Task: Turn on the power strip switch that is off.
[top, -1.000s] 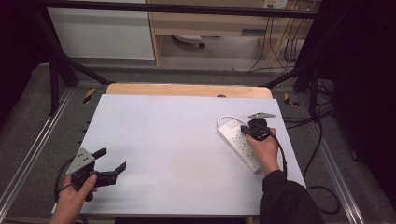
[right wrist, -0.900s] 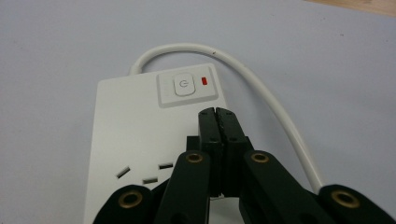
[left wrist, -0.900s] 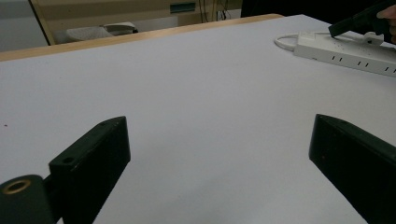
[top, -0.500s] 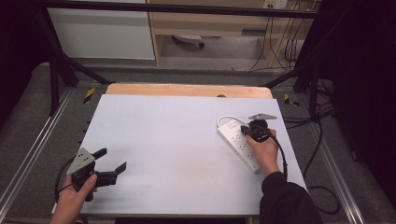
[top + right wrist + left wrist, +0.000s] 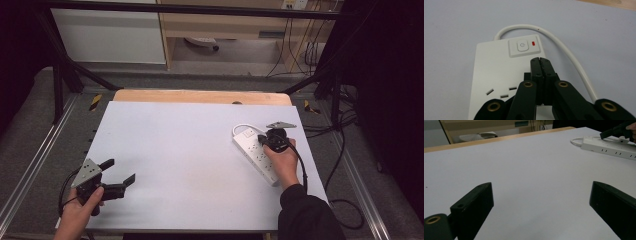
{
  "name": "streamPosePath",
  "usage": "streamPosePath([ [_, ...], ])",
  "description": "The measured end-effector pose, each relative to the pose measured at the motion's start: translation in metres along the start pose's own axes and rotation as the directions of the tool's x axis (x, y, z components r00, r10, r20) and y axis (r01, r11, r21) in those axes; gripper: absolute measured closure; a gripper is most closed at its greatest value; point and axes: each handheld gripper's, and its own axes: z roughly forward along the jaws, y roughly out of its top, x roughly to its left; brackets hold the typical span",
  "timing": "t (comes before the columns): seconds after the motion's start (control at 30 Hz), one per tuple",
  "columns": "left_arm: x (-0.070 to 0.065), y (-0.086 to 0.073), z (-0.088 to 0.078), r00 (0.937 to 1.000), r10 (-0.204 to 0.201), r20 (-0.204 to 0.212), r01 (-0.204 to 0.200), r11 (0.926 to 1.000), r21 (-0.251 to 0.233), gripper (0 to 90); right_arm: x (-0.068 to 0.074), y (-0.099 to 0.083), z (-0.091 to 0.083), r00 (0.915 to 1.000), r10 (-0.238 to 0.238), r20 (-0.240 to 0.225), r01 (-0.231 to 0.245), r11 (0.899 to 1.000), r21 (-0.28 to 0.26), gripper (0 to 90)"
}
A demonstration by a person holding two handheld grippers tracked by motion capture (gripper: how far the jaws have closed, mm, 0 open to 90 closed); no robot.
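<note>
1. A white power strip (image 5: 256, 154) lies flat on the bench (image 5: 190, 150), toward the bench's right edge, set at a slant with its switch end farther from the person.
2. The strip's white cord (image 5: 564, 50) leaves the switch end, curves round and runs back along the strip's right side in the right gripper view.
3. A white power button (image 5: 523, 46) sits on the switch end of the strip, with a small red light (image 5: 533, 43) just beside it.
4. The right tongs (image 5: 540, 62) are pressed together with no gap and nothing between them; their tips sit over the strip, just short of the button. Whether they touch the strip's surface I cannot tell.
5. The right hand (image 5: 281, 162) grips these tongs over the strip's middle, its dark sleeve (image 5: 305, 215) trailing toward the near edge of the bench.
6. Socket slots (image 5: 504, 93) show on the strip just left of the right tongs.
7. The left tongs (image 5: 120, 172) stand wide apart and empty, well away from the strip, near the bench's near left corner, pointing across the bench toward it.
8. The left hand (image 5: 80, 210) holds them low above the bare surface.
</note>
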Motion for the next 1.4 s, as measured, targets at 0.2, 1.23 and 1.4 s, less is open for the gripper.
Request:
streamPosePath([
  [0.2, 0.0, 0.0, -0.0001, 1.0, 0.001, 0.0, -0.001, 1.0, 0.0, 5.4, 0.0003, 0.0002, 0.0005, 1.0, -0.002, 0.001, 0.002, 1.0, 0.005, 90.0],
  [1.23, -0.0005, -0.0012, -0.0017, 1.0, -0.005, -0.002, 0.005, 1.0, 0.002, 5.5, 0.0034, 0.0033, 0.0002, 0.9994, -0.011, -0.032, 0.01, 0.999, -0.036, 90.0],
  [1.4, -0.0007, -0.0011, -0.002, 1.0, -0.004, 0.001, 0.004, 1.0, 0.002, 5.5, 0.0041, 0.0052, -0.0024, 0.9992, -0.008, -0.039, 0.005, 0.998, -0.055, 90.0],
])
